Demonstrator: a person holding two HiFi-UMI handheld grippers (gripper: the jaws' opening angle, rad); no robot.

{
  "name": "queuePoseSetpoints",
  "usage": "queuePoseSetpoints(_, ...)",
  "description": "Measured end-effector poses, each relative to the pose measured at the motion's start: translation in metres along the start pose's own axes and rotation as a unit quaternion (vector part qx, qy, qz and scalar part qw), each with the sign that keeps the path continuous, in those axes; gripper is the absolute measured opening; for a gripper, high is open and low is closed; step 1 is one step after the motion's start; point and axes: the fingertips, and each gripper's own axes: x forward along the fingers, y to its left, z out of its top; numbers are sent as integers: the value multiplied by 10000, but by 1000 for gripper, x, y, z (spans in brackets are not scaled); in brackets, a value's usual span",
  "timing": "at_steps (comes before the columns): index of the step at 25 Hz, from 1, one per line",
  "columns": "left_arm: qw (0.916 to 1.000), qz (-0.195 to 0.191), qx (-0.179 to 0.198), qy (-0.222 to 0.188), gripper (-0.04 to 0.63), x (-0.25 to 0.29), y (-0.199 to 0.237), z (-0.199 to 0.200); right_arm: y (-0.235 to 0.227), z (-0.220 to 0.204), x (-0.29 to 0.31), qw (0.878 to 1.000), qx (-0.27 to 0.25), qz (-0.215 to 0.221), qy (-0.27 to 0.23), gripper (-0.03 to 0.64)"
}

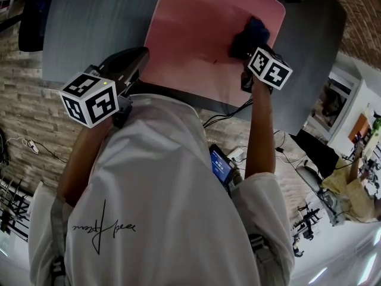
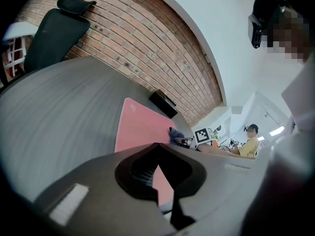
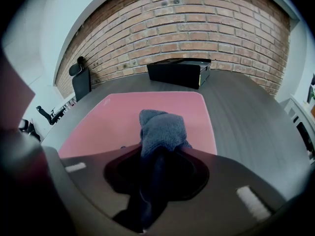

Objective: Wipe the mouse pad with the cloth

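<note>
A pink mouse pad (image 1: 190, 34) lies on the grey table (image 1: 89, 22). A dark blue-grey cloth (image 1: 250, 33) rests on the pad's right part, and my right gripper (image 1: 241, 49) is shut on it. In the right gripper view the cloth (image 3: 162, 129) bunches up from between the jaws over the pad (image 3: 113, 122). My left gripper (image 1: 140, 58) hovers by the pad's near left edge, shut with nothing in it. In the left gripper view its jaws (image 2: 157, 166) meet in a seam, with the pad (image 2: 140, 127) and the cloth (image 2: 176, 134) beyond.
A black box (image 3: 179, 72) stands on the table behind the pad, against a brick wall. A black office chair (image 2: 54, 33) is at the table's far side. Bare grey table surrounds the pad. A person in yellow (image 2: 251, 144) sits far off.
</note>
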Motion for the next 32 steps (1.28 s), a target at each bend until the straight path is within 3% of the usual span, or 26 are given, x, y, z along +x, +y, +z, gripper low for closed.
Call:
queuePoseSetpoints(20, 9999, 63, -103, 80, 2, 0, 11, 1, 11, 28, 19, 9998, 31, -166, -73, 91)
queuePoseSetpoints(32, 9999, 33, -128, 107, 2, -1, 15, 3, 48, 44, 35, 9999, -88, -8, -98, 95)
